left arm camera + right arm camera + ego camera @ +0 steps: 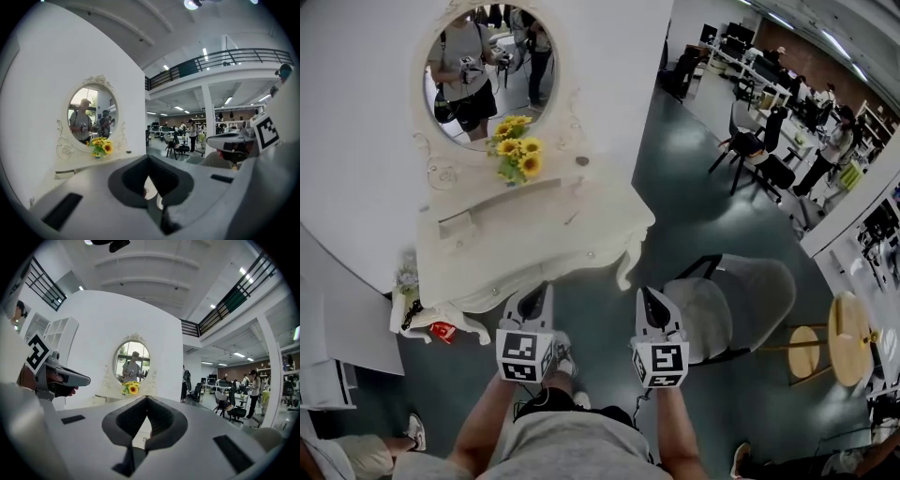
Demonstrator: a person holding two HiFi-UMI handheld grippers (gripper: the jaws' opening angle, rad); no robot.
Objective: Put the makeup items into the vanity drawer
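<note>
- Vanity (534, 234): white, with a scalloped front edge, set against the wall. An oval mirror (487, 70) stands above it and sunflowers (517, 150) sit on its raised shelf.
- Small drawer (457, 225): in that shelf, left of the sunflowers.
- Small dark item (583, 161): on the shelf, right of the sunflowers. It is too small to tell what kind it is.
- Left gripper (539, 292): jaws clenched together with nothing between them, tips near the vanity's front edge.
- Right gripper (648, 296): jaws also pressed together and empty, over bare floor (694, 206) off the vanity's right corner.
- Grey chair (741, 305): just beside the right gripper, on its right.
- Open floor runs past the vanity's right edge.
</note>
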